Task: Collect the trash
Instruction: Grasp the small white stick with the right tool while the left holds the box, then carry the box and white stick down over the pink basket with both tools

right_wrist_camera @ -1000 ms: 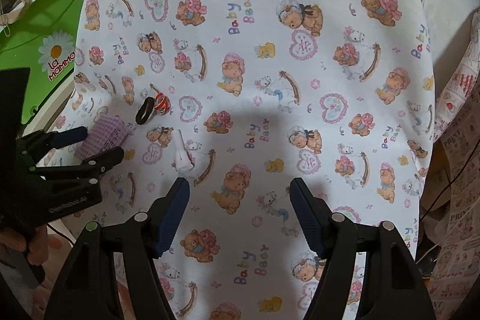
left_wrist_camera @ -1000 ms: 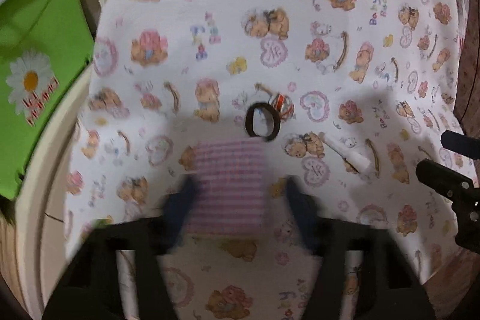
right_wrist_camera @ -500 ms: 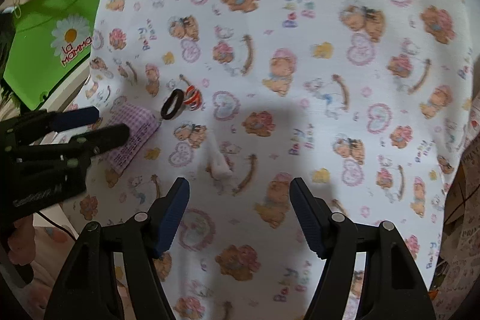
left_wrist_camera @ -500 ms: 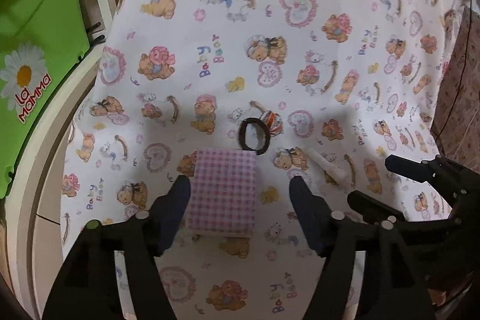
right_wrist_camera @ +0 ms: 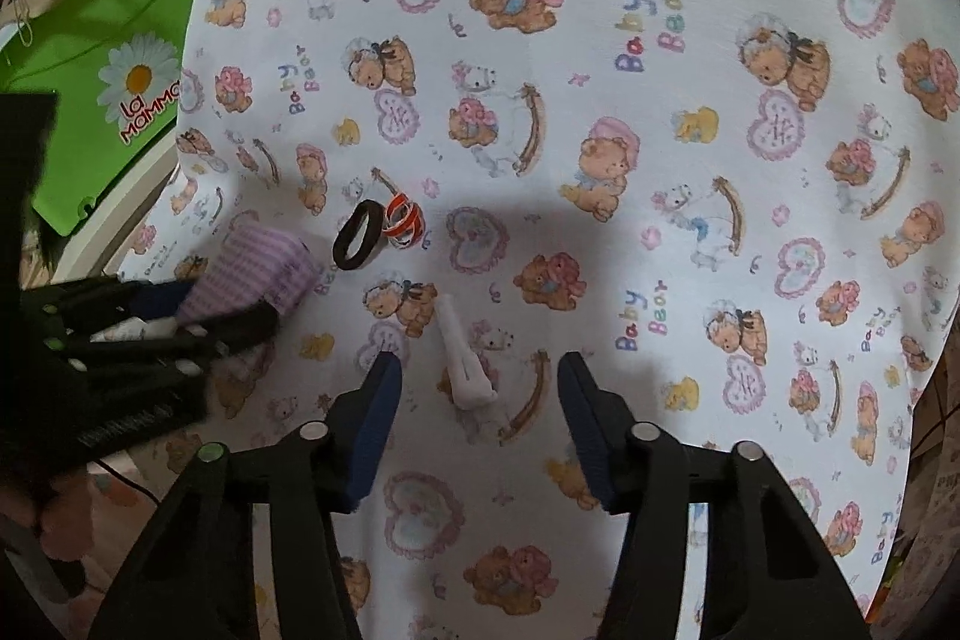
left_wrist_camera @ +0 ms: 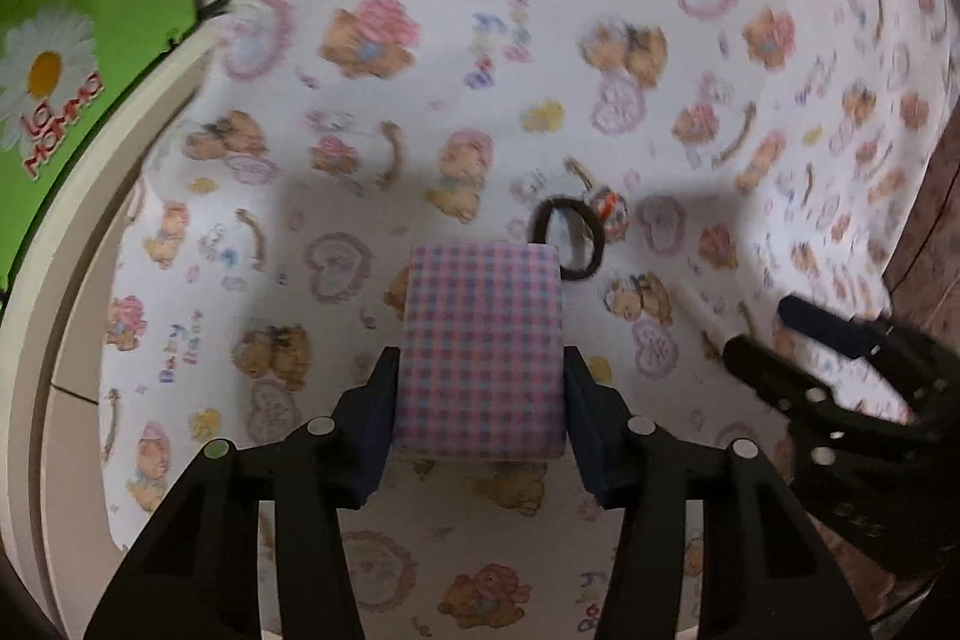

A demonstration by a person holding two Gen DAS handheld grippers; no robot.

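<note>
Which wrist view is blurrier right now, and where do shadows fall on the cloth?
Left wrist: motion blur smears the cloth print, worst toward the top and right; the checked packet stays fairly sharp, with shadow around it. Right wrist: print crisp, only the left gripper at the frame's left edge smeared; a soft shadow on mid-cloth. Both: fisheye bending.

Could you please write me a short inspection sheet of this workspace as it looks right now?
Surface: teddy-bear print cloth covers the table.
Job's things: purple checked packet between the left claw's fingers; white twisted scrap lies ahead of the right claw.
Clutter: black hair band beside an orange-and-white band.
Grippers: left claw has just been closing, pads against the packet's sides; right claw has just been closing, with nothing between its pads.
Cables: thin dark cable at the table's near left edge.
Surroundings: green daisy-print box beyond the left edge.
</note>
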